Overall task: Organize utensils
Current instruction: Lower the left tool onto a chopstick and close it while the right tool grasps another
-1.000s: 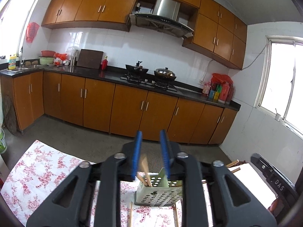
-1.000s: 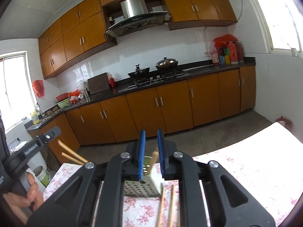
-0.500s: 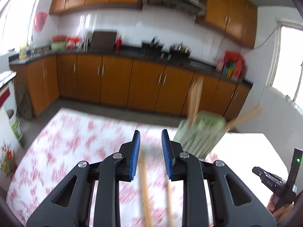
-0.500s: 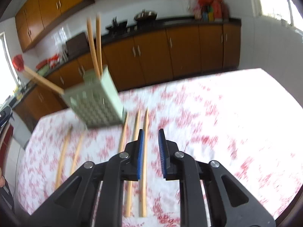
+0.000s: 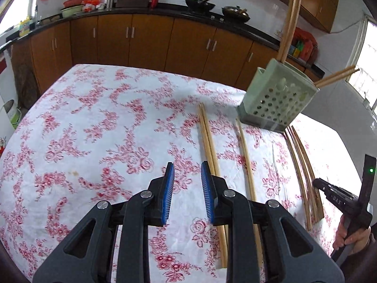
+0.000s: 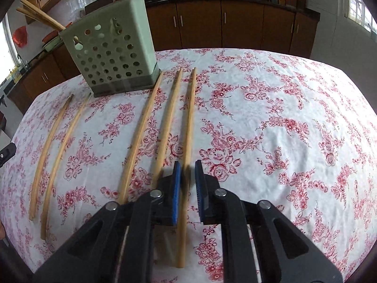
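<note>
The left claw [image 5: 186,167] points steeply down over the tabletop [image 5: 94,129], which is covered with a white cloth printed with red flowers. Its blue pads stand spread with nothing between them. A pair of long wooden chopsticks [image 5: 207,136] lies flat on the cloth just beside its right finger. The right claw [image 6: 187,165] is also tilted steeply down. Its jaws have just been closing, and the pads are now pinching the rightmost wooden chopstick [image 6: 189,118] of three parallel ones, which lies flat on the cloth. The person's right hand [image 5: 351,238] grips that tool's handle at the near edge. The pale green perforated plastic utensil holder [image 6: 113,54] stands upright at the far side of the tabletop, with several chopsticks already in it.
</note>
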A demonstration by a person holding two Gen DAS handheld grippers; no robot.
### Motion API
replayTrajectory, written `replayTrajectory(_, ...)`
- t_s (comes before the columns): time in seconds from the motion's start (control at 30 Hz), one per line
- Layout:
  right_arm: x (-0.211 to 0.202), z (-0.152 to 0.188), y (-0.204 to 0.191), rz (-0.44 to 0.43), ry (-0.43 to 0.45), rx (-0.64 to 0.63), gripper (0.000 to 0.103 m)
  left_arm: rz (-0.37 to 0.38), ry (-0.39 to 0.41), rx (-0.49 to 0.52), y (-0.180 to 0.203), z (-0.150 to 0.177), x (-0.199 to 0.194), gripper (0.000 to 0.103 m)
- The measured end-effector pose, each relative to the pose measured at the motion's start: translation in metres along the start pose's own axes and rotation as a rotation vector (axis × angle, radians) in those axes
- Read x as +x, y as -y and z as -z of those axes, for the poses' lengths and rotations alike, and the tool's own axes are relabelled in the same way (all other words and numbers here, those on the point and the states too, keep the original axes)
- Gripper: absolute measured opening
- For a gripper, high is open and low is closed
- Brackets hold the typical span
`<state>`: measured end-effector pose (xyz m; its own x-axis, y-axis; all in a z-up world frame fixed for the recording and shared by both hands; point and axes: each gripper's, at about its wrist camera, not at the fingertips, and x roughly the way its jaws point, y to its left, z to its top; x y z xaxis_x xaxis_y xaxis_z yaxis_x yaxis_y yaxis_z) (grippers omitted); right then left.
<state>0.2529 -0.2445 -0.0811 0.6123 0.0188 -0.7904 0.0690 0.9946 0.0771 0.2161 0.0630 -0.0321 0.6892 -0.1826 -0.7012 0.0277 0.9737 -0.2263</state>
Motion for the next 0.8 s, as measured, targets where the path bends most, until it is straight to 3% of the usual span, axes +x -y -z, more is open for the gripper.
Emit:
replayTrajectory(0.2, 0.0, -0.008, 0.03, 0.068, 0.008, 0.108, 0.008, 0.033, -0.052, 0.051, 0.017, 0.008, 0.021, 0.024)
replayTrajectory(0.53, -0.001, -0.006, 0.032, 0.075, 0.014, 0.084, 0.008, -0.027, -0.096, 0.141, 0.036, 0.019, 0.042, 0.023)
replayTrajectory(0.8, 0.003, -0.008, 0.027, 0.087, 0.019, 0.067, 0.008, -0.074, -0.102, 0.126, 0.03, 0.017, 0.045, 0.019)
